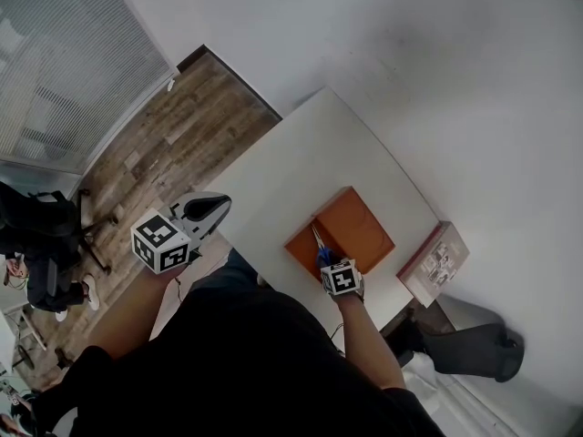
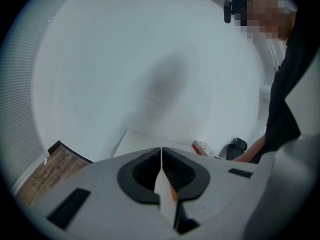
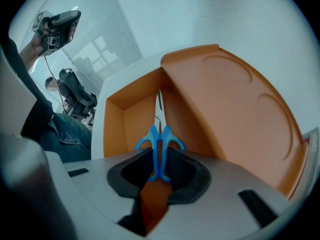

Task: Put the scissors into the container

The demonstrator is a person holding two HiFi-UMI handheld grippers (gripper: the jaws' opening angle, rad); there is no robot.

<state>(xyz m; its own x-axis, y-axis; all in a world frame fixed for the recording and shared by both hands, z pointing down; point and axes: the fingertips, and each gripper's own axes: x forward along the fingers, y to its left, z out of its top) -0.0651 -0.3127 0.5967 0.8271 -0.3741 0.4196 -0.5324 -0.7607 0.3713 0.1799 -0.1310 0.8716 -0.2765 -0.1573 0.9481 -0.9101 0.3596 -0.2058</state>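
Note:
The blue-handled scissors [image 3: 159,140] are pinched by the handles in my right gripper [image 3: 160,166], blades pointing forward into the open orange container [image 3: 127,116]. From the head view the right gripper [image 1: 341,279] sits at the container's [image 1: 360,226] near edge, with the scissors [image 1: 321,248] reaching over the open compartment. The container's lid [image 3: 235,109] leans open to the right. My left gripper [image 1: 205,215] is held off the table's left side, jaws shut and empty [image 2: 161,171].
The container rests on a white table [image 1: 291,167] against a white wall. A flat printed box [image 1: 435,262] lies at the table's right end. A black bag [image 1: 478,349] stands on the floor beyond it. Wooden floor and an office chair [image 1: 50,235] lie to the left.

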